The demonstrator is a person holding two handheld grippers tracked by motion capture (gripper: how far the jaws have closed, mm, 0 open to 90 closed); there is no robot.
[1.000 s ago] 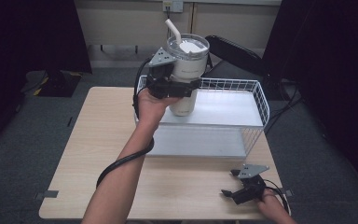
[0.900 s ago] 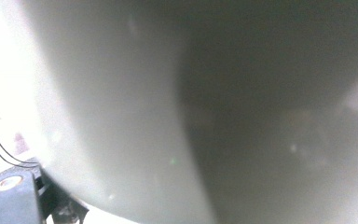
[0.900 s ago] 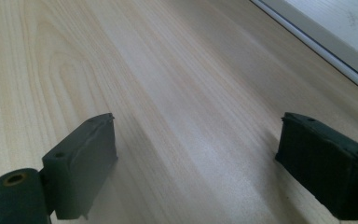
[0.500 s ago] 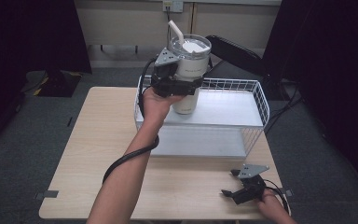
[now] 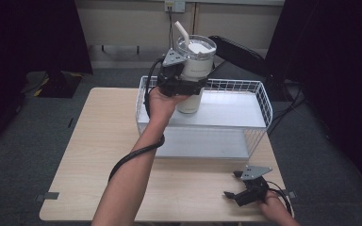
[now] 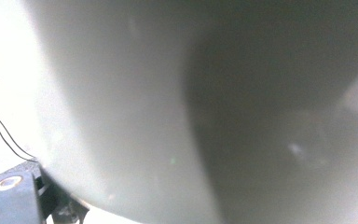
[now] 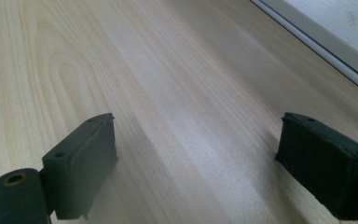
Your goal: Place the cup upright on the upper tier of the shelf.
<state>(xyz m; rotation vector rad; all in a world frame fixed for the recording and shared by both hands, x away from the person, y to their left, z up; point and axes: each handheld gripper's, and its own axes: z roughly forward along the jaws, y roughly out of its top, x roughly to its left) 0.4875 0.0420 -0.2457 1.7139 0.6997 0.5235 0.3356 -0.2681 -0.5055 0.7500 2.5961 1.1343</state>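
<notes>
Left jaws: clamped on the white tumbler [image 5: 194, 75] at mid-height, side wall pressed up against the lens in the left gripper view [image 6: 168, 107].
Left gripper [image 5: 181, 84]: raised over the basket's near-left corner, grey plate on top, cable trailing down the forearm.
Tumbler: upright, clear lid and 1 white straw on top, held over the basket's upper shelf; contact with the shelf cannot be told.
Right jaws: spread wide, nothing between the 2 pads [image 7: 81, 163].
Right gripper [image 5: 238, 190]: low at the table's near-right corner, well apart from the basket.
Basket [image 5: 259, 101]: white wire, 2 levels, at the table's far side.
Table [image 5: 99, 150]: pale wood grain, bare around the right gripper.
Room: grey carpet floor, dark curtains at both sides, pale wall behind with 1 socket.
</notes>
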